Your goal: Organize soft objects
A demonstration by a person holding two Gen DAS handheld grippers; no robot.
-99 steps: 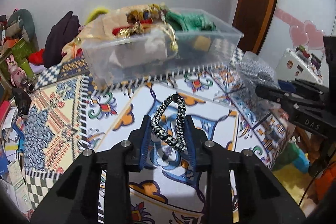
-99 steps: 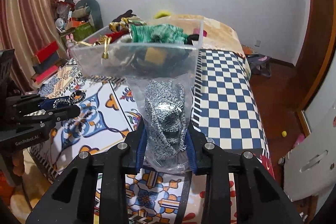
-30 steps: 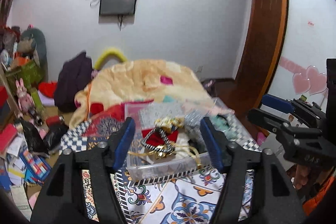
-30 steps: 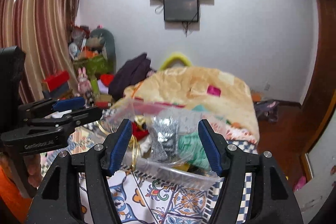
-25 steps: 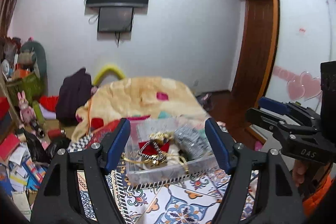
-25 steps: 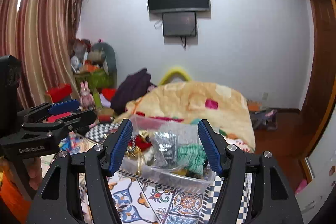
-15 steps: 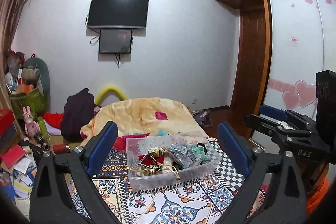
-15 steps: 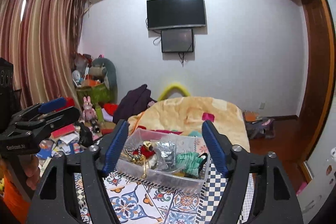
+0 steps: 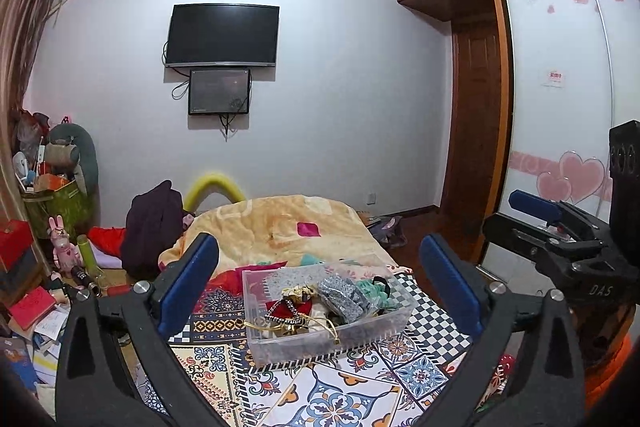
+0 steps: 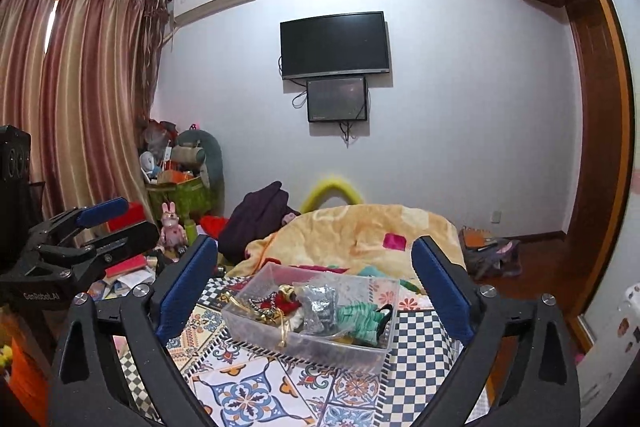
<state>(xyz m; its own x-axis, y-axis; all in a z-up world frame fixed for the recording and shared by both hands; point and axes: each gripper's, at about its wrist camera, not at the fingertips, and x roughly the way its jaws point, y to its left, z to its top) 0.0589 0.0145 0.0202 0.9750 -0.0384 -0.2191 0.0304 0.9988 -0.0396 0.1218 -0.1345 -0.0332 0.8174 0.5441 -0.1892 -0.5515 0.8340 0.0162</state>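
Since the earlier frames, we have pulled both grippers back; the left gripper (image 9: 320, 279) and right gripper (image 10: 316, 279) now gape wide, empty. The clear bin (image 9: 320, 341) of soft objects sits on the patterned bed. Only our right view shows curtains (image 10: 76, 115).

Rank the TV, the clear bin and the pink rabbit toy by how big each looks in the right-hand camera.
1. Clear bin, though it is nearest the camera, so this may flatter it.
2. TV, far off on the wall; really it may be the biggest.
3. Rabbit toy, clearly the smallest.
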